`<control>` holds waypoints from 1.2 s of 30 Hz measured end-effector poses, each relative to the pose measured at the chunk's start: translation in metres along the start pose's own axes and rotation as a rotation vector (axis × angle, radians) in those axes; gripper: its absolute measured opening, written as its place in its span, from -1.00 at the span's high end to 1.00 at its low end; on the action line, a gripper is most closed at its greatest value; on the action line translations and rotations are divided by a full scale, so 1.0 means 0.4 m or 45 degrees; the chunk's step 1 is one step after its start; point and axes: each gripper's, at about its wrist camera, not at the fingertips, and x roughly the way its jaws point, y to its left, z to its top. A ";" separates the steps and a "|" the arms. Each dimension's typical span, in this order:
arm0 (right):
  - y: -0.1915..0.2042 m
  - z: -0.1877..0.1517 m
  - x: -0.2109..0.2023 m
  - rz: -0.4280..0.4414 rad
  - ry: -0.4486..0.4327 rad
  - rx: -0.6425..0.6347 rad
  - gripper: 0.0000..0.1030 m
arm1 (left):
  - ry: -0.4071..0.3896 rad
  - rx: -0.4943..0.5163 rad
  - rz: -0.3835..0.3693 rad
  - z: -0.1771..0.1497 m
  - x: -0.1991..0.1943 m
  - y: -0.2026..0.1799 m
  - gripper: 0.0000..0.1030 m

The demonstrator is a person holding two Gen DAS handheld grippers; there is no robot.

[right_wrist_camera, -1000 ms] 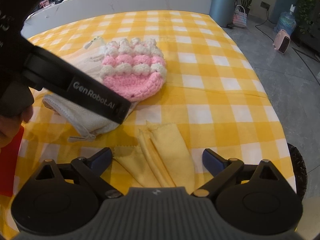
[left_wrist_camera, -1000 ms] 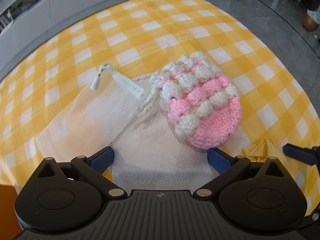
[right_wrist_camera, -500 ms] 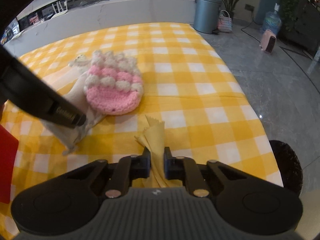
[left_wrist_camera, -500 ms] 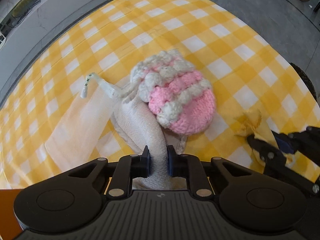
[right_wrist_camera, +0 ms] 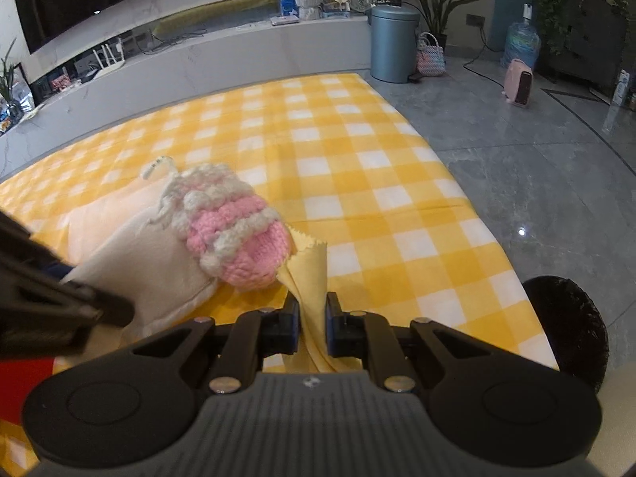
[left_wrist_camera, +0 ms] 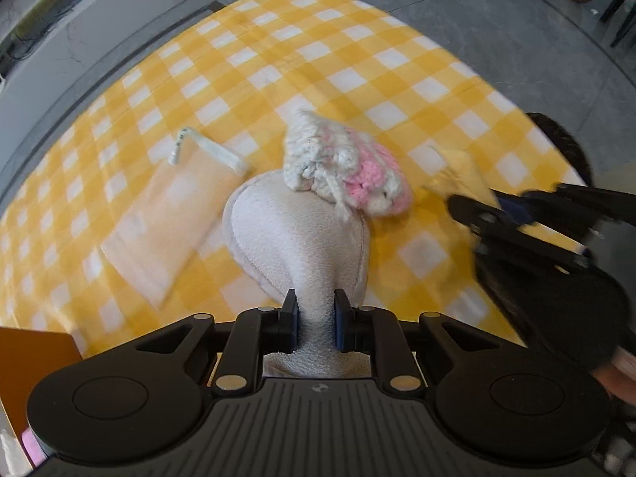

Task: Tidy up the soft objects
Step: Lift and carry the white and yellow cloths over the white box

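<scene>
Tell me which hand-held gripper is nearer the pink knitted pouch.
Right. The right hand-held gripper, shut on the yellow cloth, sits just beside the pouch; the left hand-held gripper pinches the white towel's opposite end.

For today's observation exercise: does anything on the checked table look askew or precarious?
Yes. The pink and white crochet pouch sits tilted on the raised white plush cloth, which the left gripper pinches and lifts, so it may slide off. The right gripper holds the yellow cloth.
</scene>
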 end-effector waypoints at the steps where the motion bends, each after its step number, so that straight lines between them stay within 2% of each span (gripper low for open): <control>1: 0.000 -0.001 0.003 -0.006 0.005 0.000 0.80 | -0.008 0.019 0.004 -0.008 -0.009 -0.010 0.64; 4: -0.001 -0.002 0.014 -0.004 0.020 0.008 0.80 | -0.027 0.061 0.027 -0.027 -0.030 -0.041 0.64; 7: 0.011 -0.002 0.024 -0.052 0.044 -0.019 0.80 | -0.025 0.046 0.010 -0.042 -0.050 -0.052 0.64; 11: 0.031 -0.006 0.028 -0.048 0.053 -0.088 0.80 | -0.051 0.059 -0.013 -0.058 -0.075 -0.064 0.64; 15: 0.013 -0.002 0.020 -0.033 0.027 -0.040 0.80 | -0.090 0.034 -0.022 -0.067 -0.111 -0.058 0.64; 22: -0.039 -0.004 -0.030 0.001 -0.065 0.104 0.80 | -0.179 -0.007 -0.106 -0.078 -0.194 -0.008 0.64; 25: -0.046 -0.003 -0.038 -0.018 -0.081 0.121 0.79 | -0.238 -0.071 -0.138 -0.086 -0.243 0.028 0.64; 27: -0.043 -0.001 -0.039 -0.009 -0.087 0.126 0.79 | -0.304 -0.072 -0.169 -0.095 -0.281 0.047 0.64; 31: -0.026 0.005 -0.050 0.016 -0.112 0.104 0.79 | -0.365 -0.140 -0.245 -0.115 -0.328 0.093 0.64; 36: 0.002 0.018 -0.084 0.101 -0.187 0.085 0.79 | -0.452 -0.186 -0.189 -0.158 -0.374 0.151 0.64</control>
